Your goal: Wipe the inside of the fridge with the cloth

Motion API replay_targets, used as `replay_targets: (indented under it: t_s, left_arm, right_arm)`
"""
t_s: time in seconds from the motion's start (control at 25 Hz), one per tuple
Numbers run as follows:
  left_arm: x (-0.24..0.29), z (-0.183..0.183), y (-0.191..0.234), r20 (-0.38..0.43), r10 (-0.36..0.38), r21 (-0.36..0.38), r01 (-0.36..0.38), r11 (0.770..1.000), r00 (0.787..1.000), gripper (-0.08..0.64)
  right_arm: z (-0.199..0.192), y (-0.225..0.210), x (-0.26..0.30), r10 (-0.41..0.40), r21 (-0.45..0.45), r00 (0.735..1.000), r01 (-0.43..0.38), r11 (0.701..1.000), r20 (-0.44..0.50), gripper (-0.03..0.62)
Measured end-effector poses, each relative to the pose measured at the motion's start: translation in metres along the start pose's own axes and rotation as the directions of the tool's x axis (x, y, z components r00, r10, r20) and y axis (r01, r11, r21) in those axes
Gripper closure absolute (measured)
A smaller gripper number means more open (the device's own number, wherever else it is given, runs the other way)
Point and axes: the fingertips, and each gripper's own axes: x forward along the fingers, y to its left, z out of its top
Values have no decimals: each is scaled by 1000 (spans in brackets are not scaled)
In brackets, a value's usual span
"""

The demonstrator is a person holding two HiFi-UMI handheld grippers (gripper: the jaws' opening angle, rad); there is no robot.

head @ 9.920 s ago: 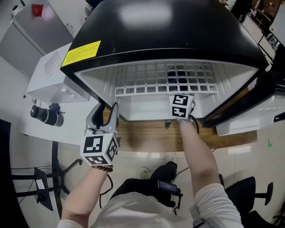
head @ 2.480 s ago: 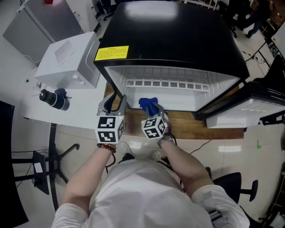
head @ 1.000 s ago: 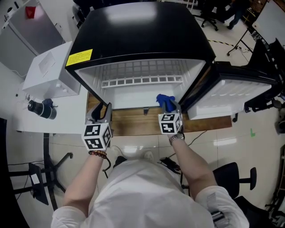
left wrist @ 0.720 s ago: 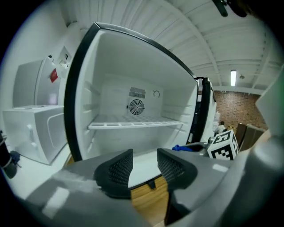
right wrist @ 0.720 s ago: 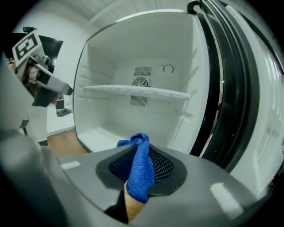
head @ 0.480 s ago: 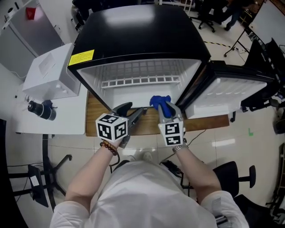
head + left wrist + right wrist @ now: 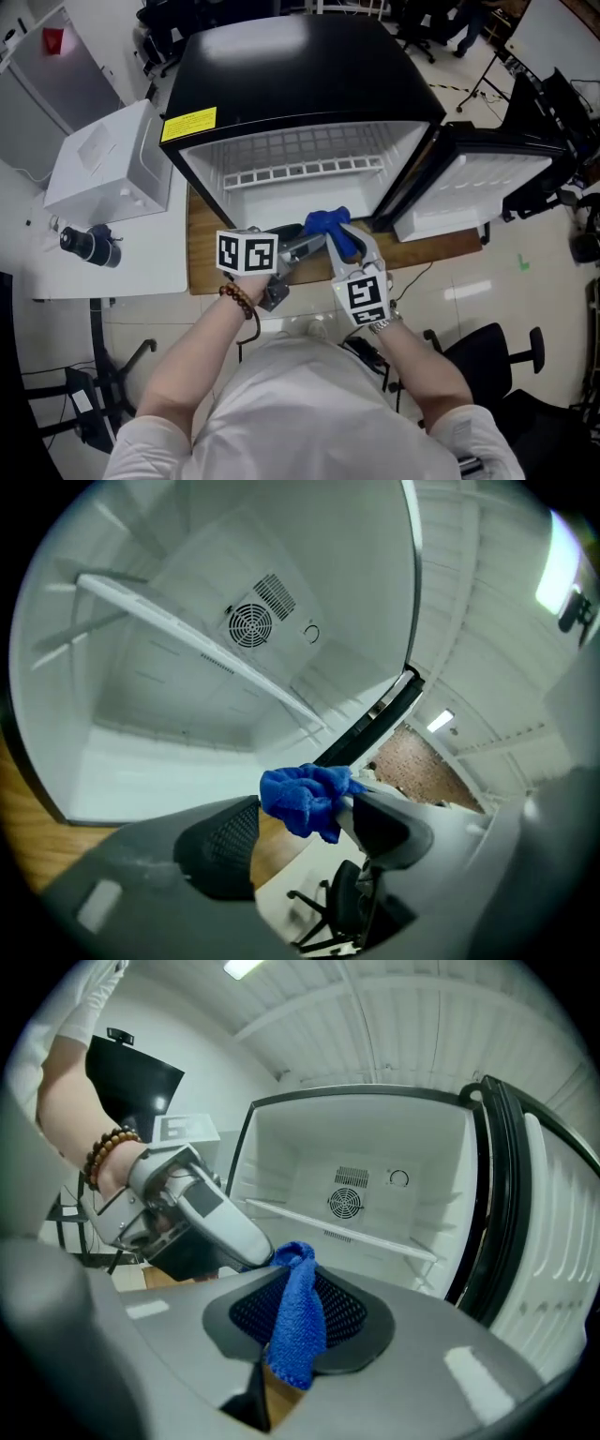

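The fridge (image 7: 281,192) stands open, black on top, white inside, with a wire shelf (image 7: 300,150). In front of its opening my right gripper (image 7: 345,239) is shut on the blue cloth (image 7: 328,225), which hangs bunched from the jaws in the right gripper view (image 7: 298,1321). My left gripper (image 7: 305,239) reaches in from the left; its jaws have just been opening. They now stand wide on either side of the cloth (image 7: 305,799) without pressing on it. The left gripper (image 7: 202,1213) shows beside the cloth in the right gripper view.
The fridge door (image 7: 469,187) hangs open to the right. The fridge rests on a wooden board (image 7: 202,258). A white box (image 7: 98,169) and a black lens-like object (image 7: 84,244) sit on the table at left. An office chair (image 7: 487,356) stands at lower right.
My left gripper has swung from the fridge's left side over to the cloth and its jaws have spread wide. My right gripper has drawn back with the cloth in it.
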Motion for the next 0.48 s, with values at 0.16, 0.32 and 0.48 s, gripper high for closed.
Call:
replay_targets:
  t_s: [0.16,0.32,0.48]
  left_arm:
    - [-8,-5,-2,-13,-127,-131,124,984,992,233]
    - [-15,-13,-6,-36,-211,-203,200,958,977,230]
    - [-19,-20,-6,-51,-246,-215,230,949,968,242]
  right_arm:
    - [6,20,-4,18,-48,1000,-18,999,2,515]
    - [12,48,-7,48,-89,999,-48,995,5,515]
    - [10,63,-8,50,-106,999,-51,993,-11,515]
